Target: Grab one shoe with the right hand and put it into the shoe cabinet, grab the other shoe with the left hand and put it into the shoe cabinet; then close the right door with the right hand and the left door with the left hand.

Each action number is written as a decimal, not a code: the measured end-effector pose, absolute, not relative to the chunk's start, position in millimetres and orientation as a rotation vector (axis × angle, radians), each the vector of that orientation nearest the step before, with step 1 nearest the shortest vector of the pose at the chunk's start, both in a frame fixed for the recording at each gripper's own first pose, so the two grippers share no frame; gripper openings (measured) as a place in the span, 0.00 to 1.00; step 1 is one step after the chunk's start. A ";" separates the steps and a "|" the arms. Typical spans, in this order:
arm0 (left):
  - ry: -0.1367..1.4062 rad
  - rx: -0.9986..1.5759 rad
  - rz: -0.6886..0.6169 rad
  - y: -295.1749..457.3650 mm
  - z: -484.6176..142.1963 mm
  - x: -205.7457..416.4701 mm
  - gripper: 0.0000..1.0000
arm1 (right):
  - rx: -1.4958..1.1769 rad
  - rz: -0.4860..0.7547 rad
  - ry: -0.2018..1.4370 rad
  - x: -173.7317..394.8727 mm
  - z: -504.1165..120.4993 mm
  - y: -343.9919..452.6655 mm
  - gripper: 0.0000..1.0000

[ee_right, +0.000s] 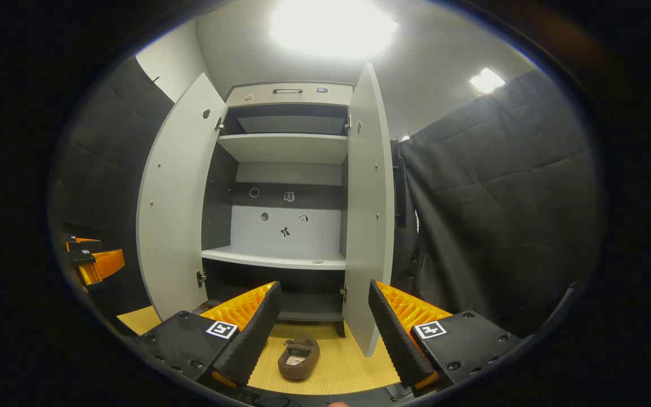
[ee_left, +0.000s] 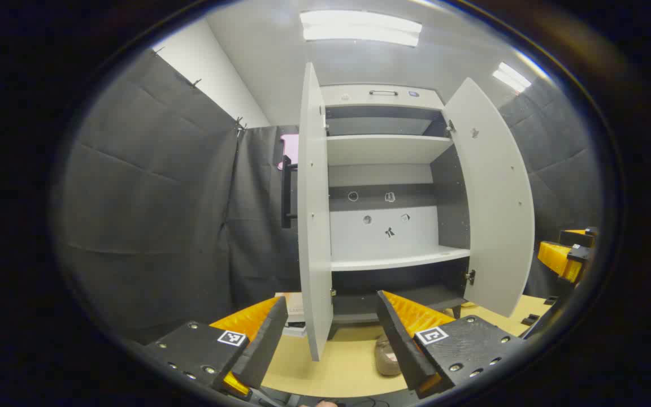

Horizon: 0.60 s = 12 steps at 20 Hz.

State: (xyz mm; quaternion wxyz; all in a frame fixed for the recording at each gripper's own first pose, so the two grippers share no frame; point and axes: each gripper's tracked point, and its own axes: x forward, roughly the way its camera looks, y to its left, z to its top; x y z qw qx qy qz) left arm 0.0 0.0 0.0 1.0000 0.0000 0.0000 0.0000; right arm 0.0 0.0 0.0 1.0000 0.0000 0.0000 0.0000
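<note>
Both my grippers, right (ee_right: 322, 328) and left (ee_left: 325, 333), hang spread and empty over a brown shoe (ee_right: 299, 358) lying before the open cabinet (ee_right: 280, 260); looks soft, light, so I'd pinch its collar

The light wood-grain floor (ee_right: 354, 362) is carrying the shoe cabinet (ee_right: 289, 169), which is standing on it on short dark legs. A brown slipper (ee_right: 299, 357) is lying directly on the floor just in front of the cabinet, opening facing up. In the left gripper view, the same floor (ee_left: 342, 362) is showing a brown slipper (ee_left: 385, 356) resting on it near the cabinet base, and a flat box-like item (ee_left: 293, 314) is lying beside the cabinet (ee_left: 385, 181).
</note>
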 end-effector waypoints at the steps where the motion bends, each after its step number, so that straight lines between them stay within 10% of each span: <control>1: -0.001 0.000 -0.002 -0.8 -0.5 0.3 0.92 | 0.001 -0.001 0.001 0.0 0.1 -0.3 0.97; 12: -0.002 -0.001 -0.015 -6.1 -1.9 8.6 0.93 | -0.007 0.008 0.019 5.5 -2.9 2.0 0.97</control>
